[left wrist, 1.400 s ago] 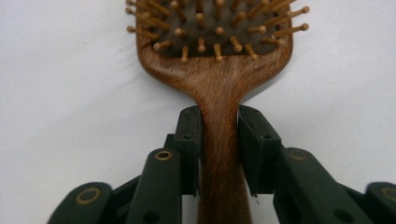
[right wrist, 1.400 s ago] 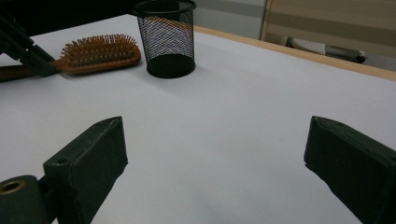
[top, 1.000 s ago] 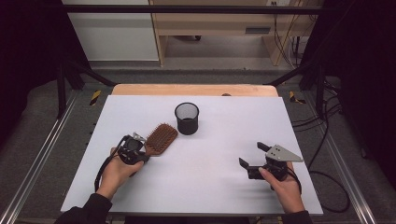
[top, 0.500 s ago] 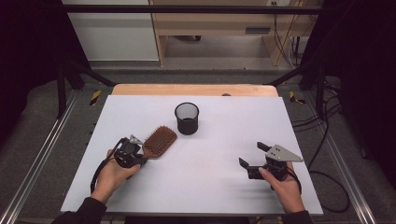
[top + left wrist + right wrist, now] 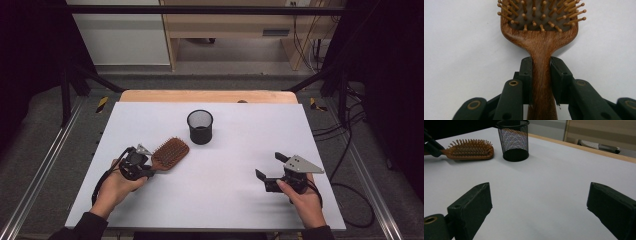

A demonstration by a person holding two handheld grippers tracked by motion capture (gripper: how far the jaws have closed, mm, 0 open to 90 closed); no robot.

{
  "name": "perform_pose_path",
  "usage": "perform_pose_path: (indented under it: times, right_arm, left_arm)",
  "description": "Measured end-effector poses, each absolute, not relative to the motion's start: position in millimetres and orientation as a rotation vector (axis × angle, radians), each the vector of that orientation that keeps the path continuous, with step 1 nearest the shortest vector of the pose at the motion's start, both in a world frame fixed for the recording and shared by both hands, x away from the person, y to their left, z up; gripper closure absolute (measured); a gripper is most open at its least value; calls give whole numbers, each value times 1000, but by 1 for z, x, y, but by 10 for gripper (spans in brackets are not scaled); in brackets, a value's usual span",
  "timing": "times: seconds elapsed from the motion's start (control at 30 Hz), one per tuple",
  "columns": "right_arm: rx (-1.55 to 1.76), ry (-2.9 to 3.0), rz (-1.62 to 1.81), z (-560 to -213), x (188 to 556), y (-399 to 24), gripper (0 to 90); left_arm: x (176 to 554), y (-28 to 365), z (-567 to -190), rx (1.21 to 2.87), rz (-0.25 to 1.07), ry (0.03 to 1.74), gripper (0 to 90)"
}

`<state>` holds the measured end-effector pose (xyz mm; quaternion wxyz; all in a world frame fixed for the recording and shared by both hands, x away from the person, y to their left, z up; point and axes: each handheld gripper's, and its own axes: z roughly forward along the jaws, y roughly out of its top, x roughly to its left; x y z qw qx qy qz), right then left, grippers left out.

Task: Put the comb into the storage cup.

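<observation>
Since the earlier frame, the wooden paddle hairbrush (image 5: 170, 153) had shifted slightly with the left gripper (image 5: 149, 166), its head swinging a little across the white counter (image 5: 235, 200), while the right gripper (image 5: 269, 174) had kept its place near the counter's front right.

Largest first: the counter carried everything. Toward its middle back stood a black mesh pen cup (image 5: 200, 127), upright, with the hairbrush near it but apart, off to its front left. The brush lay bristles up, its handle pointing back toward the person's left hand (image 5: 116, 186).

As a judgement, the risk lay in the grip: the handle is smooth, tapered wood held near the neck, so the heavier head could pivot or slide between the fingers if lifted quickly. Swung toward the light cup, the head could knock it over, and the wide paddle might catch on the rim.

In the left gripper view the fingers (image 5: 526, 75) stood narrow, clamped on either side of the hairbrush handle just below the head. In the right gripper view the fingers (image 5: 471, 202) stood wide apart, holding nothing above bare counter.
</observation>
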<state>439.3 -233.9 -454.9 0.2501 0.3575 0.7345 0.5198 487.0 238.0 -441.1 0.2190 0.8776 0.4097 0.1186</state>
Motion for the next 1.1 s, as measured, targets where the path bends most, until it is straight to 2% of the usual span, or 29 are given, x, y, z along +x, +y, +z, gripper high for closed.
perform_pose_path:
  times: [0.13,0.5,1.1]
  right_arm:
    - [973,1998,1419,-455,439,-234,58]
    - [972,2003,1416,-455,439,-233,58]
    - [964,2015,1411,-456,440,-233,58]
  left_arm:
    - [487,237,-448,2488,297,1138,725]
    - [480,241,-449,2524,262,1134,726]
    - [488,236,-450,2551,265,1120,689]
